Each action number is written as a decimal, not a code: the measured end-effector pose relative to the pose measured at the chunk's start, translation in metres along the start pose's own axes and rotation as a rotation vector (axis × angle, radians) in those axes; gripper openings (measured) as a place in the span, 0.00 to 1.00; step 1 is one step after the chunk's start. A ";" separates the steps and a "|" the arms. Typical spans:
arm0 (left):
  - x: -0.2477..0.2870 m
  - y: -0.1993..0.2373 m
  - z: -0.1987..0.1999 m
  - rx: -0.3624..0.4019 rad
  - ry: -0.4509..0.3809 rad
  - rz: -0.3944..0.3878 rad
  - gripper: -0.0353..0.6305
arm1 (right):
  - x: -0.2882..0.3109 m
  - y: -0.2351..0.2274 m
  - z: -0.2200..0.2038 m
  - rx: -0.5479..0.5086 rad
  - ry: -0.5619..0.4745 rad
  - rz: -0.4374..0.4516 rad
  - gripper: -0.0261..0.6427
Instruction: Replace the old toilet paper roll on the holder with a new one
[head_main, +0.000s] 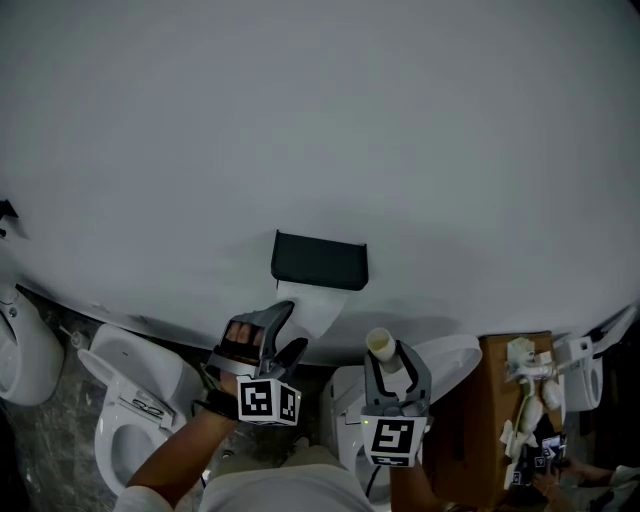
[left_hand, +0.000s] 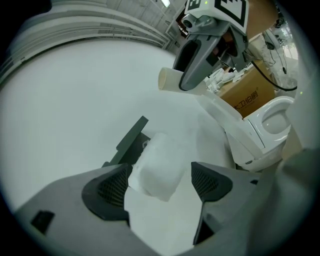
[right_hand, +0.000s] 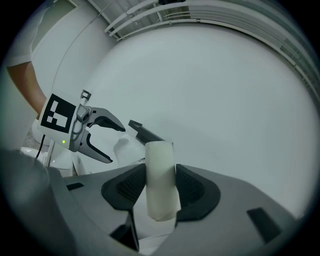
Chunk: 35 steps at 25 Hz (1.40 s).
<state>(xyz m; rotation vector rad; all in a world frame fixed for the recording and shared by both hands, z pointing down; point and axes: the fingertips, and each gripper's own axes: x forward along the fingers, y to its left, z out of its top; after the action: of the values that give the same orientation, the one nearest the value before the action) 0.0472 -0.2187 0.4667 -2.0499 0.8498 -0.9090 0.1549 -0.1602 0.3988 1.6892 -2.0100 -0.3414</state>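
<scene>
Right gripper view, R claw (right_hand: 160, 186) pinching bare cream tube (right_hand: 159, 160), L claw (left_hand: 162, 184) wide by white roll (left_hand: 159, 162)

One black holder (head_main: 320, 260), one white paper roll (head_main: 312, 305), one bare cardboard tube (head_main: 380, 343), one brown box (head_main: 490, 420), at least two toilets (head_main: 130, 400) (head_main: 450, 360), and two grippers: left gripper (head_main: 293, 325), right gripper (head_main: 392, 365).
</scene>
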 end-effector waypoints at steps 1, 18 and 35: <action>-0.005 0.000 -0.006 -0.007 0.002 -0.005 0.62 | -0.001 0.005 0.005 0.000 0.000 0.000 0.32; -0.058 0.026 -0.076 -0.320 -0.024 0.011 0.58 | 0.001 0.049 0.053 -0.006 0.009 -0.006 0.32; -0.100 0.065 -0.073 -0.520 -0.122 0.101 0.06 | 0.006 0.030 0.057 0.017 -0.006 0.005 0.32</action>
<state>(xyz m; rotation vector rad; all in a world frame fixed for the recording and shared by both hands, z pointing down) -0.0823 -0.1994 0.4179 -2.4410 1.2040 -0.5344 0.0996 -0.1667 0.3664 1.6956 -2.0262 -0.3282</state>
